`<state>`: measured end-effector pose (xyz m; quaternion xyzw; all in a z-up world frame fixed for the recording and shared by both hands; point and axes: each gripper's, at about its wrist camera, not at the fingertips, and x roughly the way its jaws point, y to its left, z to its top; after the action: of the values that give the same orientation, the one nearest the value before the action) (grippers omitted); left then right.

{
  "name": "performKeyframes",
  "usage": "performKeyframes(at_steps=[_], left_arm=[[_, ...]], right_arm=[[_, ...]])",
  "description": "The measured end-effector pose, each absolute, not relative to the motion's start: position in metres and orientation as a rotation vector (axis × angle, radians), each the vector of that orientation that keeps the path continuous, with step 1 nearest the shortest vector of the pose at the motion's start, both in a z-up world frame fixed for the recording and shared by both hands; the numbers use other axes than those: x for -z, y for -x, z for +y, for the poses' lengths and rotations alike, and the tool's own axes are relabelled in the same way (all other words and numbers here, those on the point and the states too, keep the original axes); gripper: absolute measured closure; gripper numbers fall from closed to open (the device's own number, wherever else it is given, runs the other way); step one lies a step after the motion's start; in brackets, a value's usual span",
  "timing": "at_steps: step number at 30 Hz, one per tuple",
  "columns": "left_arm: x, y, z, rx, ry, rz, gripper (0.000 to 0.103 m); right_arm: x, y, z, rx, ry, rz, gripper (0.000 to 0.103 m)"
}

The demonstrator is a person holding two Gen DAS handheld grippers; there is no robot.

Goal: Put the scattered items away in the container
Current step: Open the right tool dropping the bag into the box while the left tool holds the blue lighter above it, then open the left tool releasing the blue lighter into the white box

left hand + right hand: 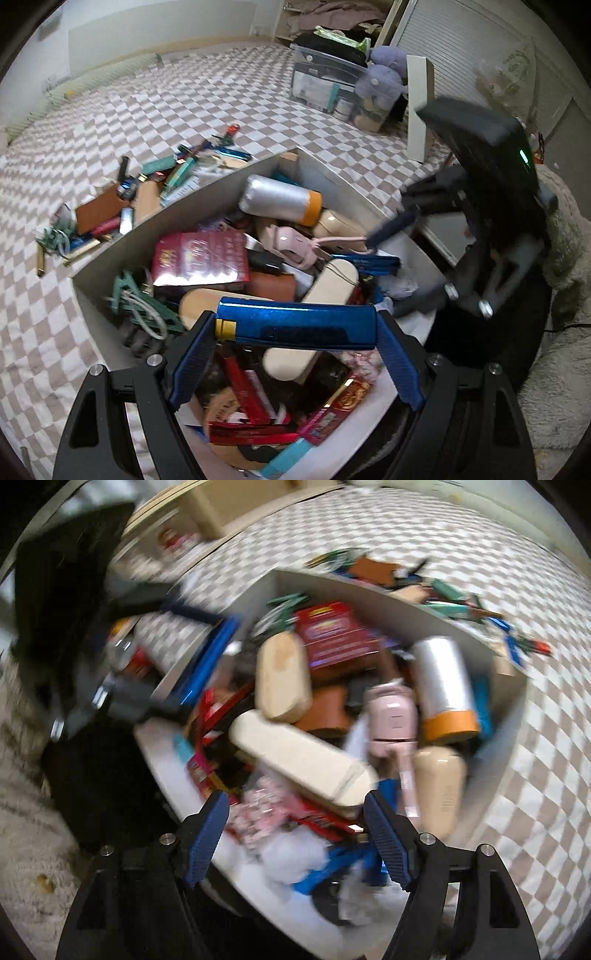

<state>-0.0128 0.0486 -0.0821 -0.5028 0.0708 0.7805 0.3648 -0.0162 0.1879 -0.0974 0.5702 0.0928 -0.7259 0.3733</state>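
Left hand-held gripper: clamped endwise on a shiny blue bar, held crosswise above the container.
Right hand-held gripper: jaws apart, nothing between the pads, over the container's near corner.
Container: grey box on the checkered bed, crammed with items.
Scattered items: heaped on the bed just beyond the container's far wall.

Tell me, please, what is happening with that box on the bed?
A person with two handheld grippers is clearing clutter into the grey box. The left gripper holds a shiny blue case crosswise above the already full box. The right gripper hangs open over the box, holding nothing. A pile of small items waits on the checked bedspread beside it.
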Motion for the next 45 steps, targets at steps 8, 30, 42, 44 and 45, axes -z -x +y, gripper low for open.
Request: performKeyframes(at_steps=[8,30,42,44,45], left_arm=[[0.104,0.010,0.066,-1.883,1.472,-0.007,0.018],[0.116,0.065,0.115,-1.943,1.395,0.388,0.018],[0.128,0.081,0.107,-1.978,1.681,0.012,0.018],[0.126,0.079,0.104,-1.988,1.713,-0.047,0.018],[0.126,0.079,0.103,-1.994,1.730,-0.073,0.018]], right_arm=[[0.087,0.040,0.212,1.984,-1.491,0.137,0.022],[0.061,0.056,0.238,2.070,-1.387,-0.026,0.020],[0.061,0.061,0.245,2.056,-1.392,-0.060,0.020],[0.060,0.061,0.245,2.053,-1.390,-0.063,0.020],[0.059,0.061,0.245,2.052,-1.387,-0.064,0.020]])
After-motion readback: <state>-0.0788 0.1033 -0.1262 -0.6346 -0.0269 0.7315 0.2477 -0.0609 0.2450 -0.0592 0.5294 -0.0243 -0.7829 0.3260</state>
